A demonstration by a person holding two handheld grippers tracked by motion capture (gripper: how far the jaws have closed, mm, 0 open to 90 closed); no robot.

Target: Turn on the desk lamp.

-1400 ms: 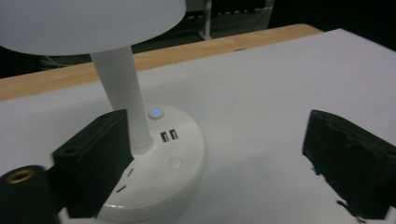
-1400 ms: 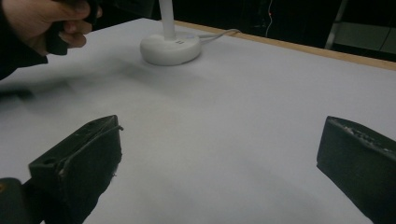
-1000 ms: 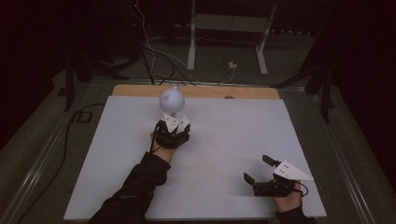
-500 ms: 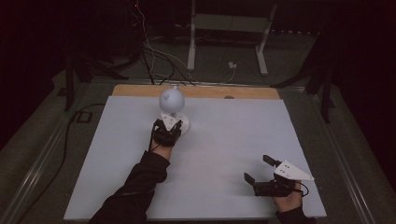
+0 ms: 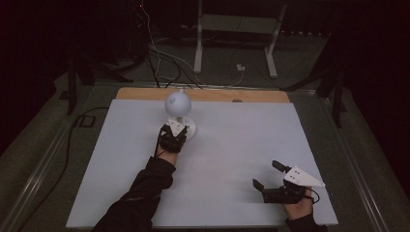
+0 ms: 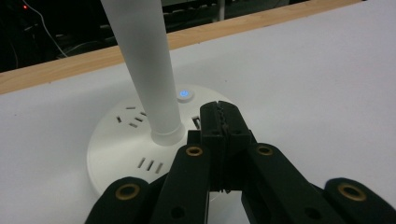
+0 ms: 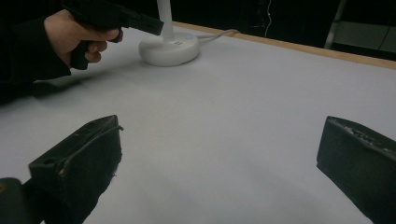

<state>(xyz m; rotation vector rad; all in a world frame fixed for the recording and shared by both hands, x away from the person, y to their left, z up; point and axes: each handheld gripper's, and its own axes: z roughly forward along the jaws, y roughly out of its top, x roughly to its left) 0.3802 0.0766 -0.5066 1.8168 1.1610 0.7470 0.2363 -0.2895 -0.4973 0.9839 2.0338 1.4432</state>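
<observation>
With its jaws just pressed together on nothing, the left gripper (image 6: 223, 122) makes a blunt tip over the lamp base (image 6: 119, 154) near the table's (image 5: 232, 145) far edge, probably to press the lit button (image 6: 185, 94). Right gripper (image 5: 270, 176) rests spread, well apart.

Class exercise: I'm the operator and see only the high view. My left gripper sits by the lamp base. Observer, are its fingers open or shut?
Observer: Shut. The left gripper view shows the left gripper just closed, nothing between its fingers, tips over the base.
Operator: Anything on that base?
Observer: A button glowing blue just beyond the tips, plus socket slots.
Operator: And the right gripper?
Observer: The right gripper is open, with bare table between its fingers.
</observation>
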